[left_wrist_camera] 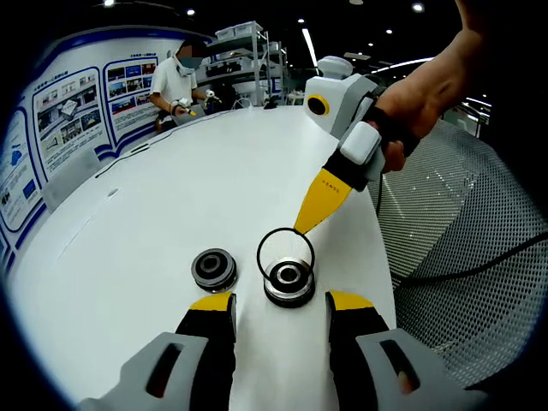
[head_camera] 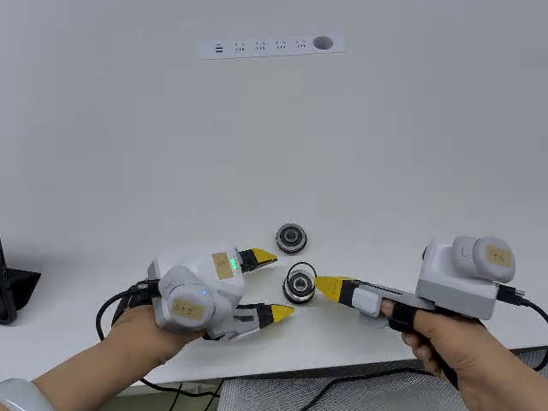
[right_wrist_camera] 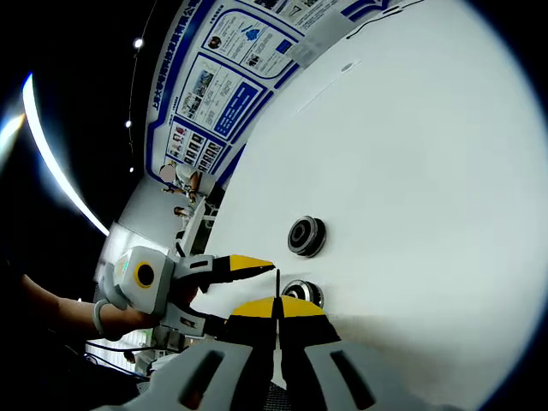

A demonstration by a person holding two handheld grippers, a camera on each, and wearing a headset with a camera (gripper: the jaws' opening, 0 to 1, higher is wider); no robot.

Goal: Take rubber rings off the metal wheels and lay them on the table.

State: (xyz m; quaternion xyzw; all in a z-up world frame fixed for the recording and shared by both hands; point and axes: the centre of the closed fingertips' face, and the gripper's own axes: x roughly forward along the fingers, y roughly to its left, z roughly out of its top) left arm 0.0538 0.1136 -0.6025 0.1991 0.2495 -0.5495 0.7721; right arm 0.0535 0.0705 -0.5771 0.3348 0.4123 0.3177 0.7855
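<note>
Now the left gripper point(head_camera: 275, 283) holds its jaws open either side of the near wheel point(left_wrist_camera: 288, 282), apparently not touching it. The rubber ring point(left_wrist_camera: 286, 229) loops up from that wheel, pinched in the right gripper's point(head_camera: 328, 287) closed jaws. The removal looks half done. Next, lift the ring clear and lay it on bare desk point(head_camera: 368, 330).

The left gripper point(head_camera: 271, 283) had a fat white body with two tan stickers point(head_camera: 223, 264), a small green light point(head_camera: 233, 263), and black jaws with yellow tips. The right gripper point(head_camera: 324, 286) was white too, with one tan sticker on top and yellow tips. A black cable point(head_camera: 111, 300) came out of the back of the left gripper, and a second black cable point(head_camera: 527, 305) out of the back of the right one. A black strap point(head_camera: 402, 315) went round a finger of the right hand point(head_camera: 445, 338). A pale band point(head_camera: 13, 396) sat on the wrist behind the left hand point(head_camera: 141, 330).
</note>
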